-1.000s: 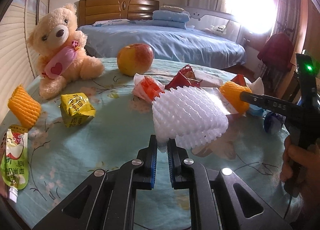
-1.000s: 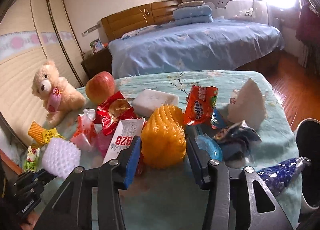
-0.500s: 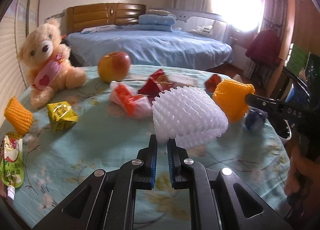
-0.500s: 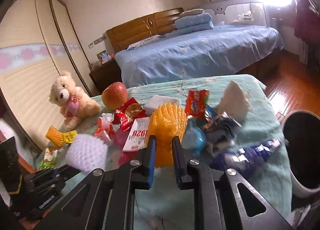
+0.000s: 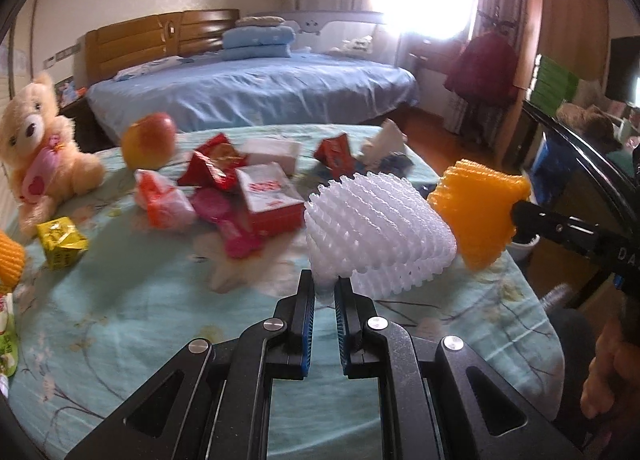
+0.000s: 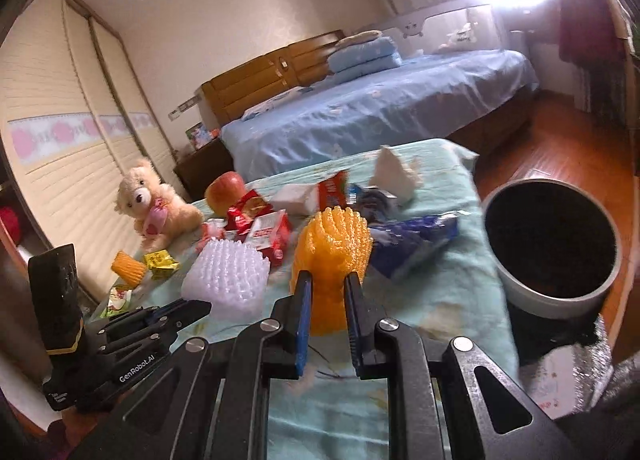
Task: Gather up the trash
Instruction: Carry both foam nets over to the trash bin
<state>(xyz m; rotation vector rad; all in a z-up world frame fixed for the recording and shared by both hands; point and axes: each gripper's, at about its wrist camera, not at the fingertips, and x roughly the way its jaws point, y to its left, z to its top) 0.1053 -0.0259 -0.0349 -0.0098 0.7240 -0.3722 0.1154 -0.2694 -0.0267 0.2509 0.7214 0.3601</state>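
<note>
Near edge of the table (image 5: 160,320) with its pale blue floral cloth is bare, free to pass. Mid-table blocked by the red cardboard box (image 5: 272,198) and wrappers. The round grey bin (image 6: 554,248) stands open-mouthed, unobstructed, just off the table's right edge.

A white foam net (image 5: 376,228) with a ribbed mesh pattern, an orange foam net (image 6: 332,252) of the same mesh; pale turquoise desk cloth (image 5: 140,300) printed with branches and blossoms; a red-yellow apple (image 5: 149,140); a cream teddy bear (image 5: 36,156); a grey bin (image 6: 560,292), black inside
</note>
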